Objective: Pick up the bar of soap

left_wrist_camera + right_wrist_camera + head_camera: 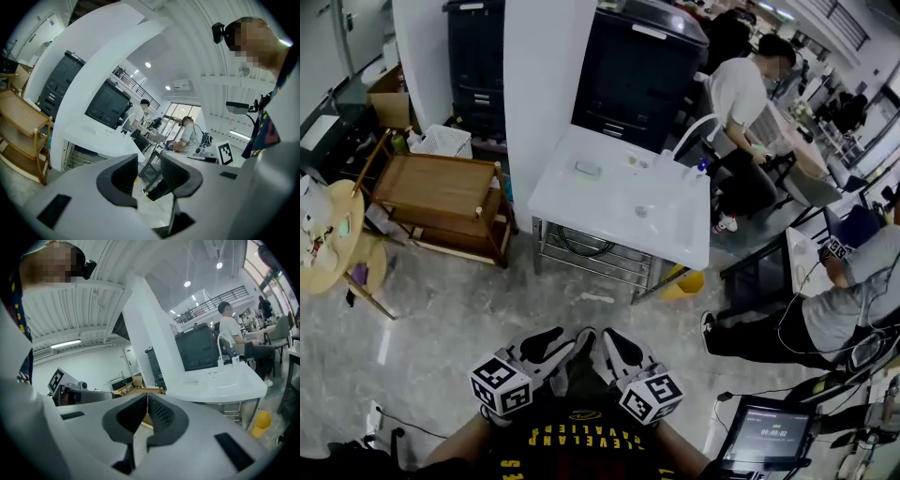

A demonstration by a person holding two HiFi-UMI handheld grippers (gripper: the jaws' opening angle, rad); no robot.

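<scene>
The left gripper [149, 176] stood with its jaws spread and nothing between them. The right gripper [146, 401] had its jaws pressed together at the tips and was just as empty. Both were held side by side close to the person's body, pointing roughly level across open floor.

Ahead stood the white sink table [572, 202]. The bar of soap [588, 169] (a small pale block, too small for its finish to be read) lay flat on the table's far left part, well apart from both grippers and clear of the basin and the tap [692, 133].

The step in hand looked like the approach, with the grasp not yet begun. The left gripper seemed the better choice, since it was already spread and the soap lay on that side. If the right one were used, it would need opening before arrival. A low entry along the tabletop, with the jaws straddling the bar's narrower sides, should seat it squarely. Soap is probably slick, so a slow, centred squeeze would likely hold better than a hard pinch near one end.
</scene>
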